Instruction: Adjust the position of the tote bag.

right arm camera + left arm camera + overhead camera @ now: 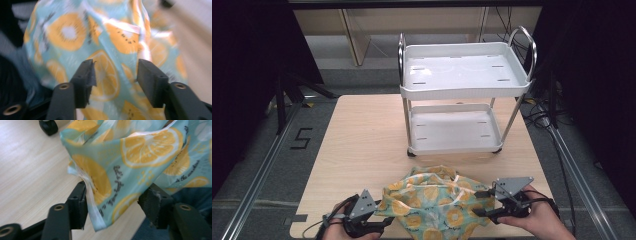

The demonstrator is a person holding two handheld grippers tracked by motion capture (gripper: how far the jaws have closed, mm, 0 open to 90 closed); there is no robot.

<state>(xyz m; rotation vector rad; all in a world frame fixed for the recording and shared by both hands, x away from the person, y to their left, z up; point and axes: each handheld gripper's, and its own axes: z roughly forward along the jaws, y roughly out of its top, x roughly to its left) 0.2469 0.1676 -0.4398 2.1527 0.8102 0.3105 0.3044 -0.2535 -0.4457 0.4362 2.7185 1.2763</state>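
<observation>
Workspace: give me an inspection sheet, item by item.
Surface: light wooden table, bare around the things.
Job's things: crumpled citrus-print cloth at the near edge; white two-tier cart behind it, both trays bare.
Clutter: nothing seen.
Grippers: left hand-held gripper and right hand-held gripper stand open, cloth between the jaws, unclamped.
Cables: black leads on the floor right of the table.
Surroundings: dark room, floor rails, shelving behind.

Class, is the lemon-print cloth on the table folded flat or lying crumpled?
Crumpled: the lemon-print cloth sits bunched in uneven folds on the table.
</observation>
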